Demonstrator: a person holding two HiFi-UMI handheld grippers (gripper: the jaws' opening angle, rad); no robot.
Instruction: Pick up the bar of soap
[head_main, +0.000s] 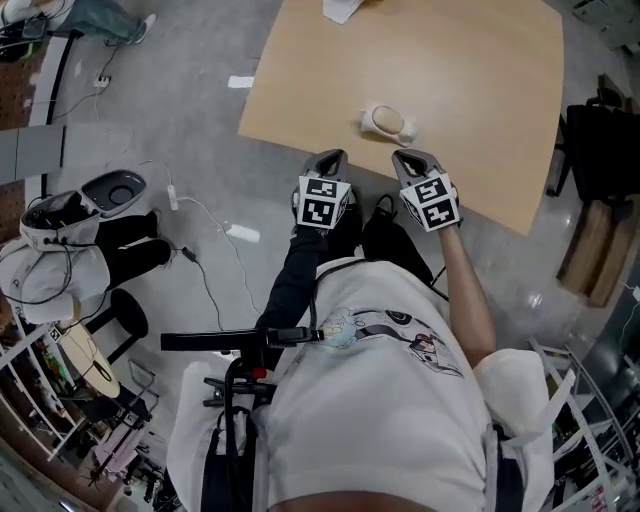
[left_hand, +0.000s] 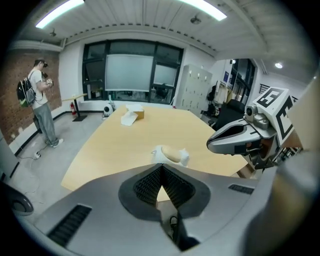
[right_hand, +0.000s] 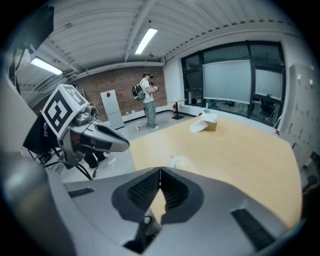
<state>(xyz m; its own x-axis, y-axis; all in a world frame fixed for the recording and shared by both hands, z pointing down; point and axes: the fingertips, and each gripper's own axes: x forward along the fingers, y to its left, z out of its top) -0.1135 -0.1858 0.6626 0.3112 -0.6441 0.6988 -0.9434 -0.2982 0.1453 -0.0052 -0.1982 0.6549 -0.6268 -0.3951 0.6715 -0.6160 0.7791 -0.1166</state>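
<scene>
The bar of soap (head_main: 384, 119) is a tan oval sitting in a small white dish (head_main: 404, 129) on the table (head_main: 470, 90), close to the near edge and right in front of the person. Way over at the far end there's a little cardboard box (left_hand: 139, 114) with a white folded sheet (left_hand: 128, 119) right beside it. Can't tell what's in the box.

Left tongs (head_main: 330, 160) and right tongs (head_main: 415, 160) are both held side by side just short of the table edge, pointing at the dish from either side. Both pairs are pressed together with nothing between them, and neither one touches the soap or the dish.

The table is light wood with a rounded corner, and apart from those few bits it's just plain wood. The floor (head_main: 190, 110) is grey concrete with white cables (head_main: 205, 215) trailing across it. It's a big office-type room with dark-framed windows (left_hand: 131, 70), grey lockers (left_hand: 195, 87), and a brick wall (right_hand: 117, 87) where another person with a backpack (right_hand: 148, 107) is standing.
</scene>
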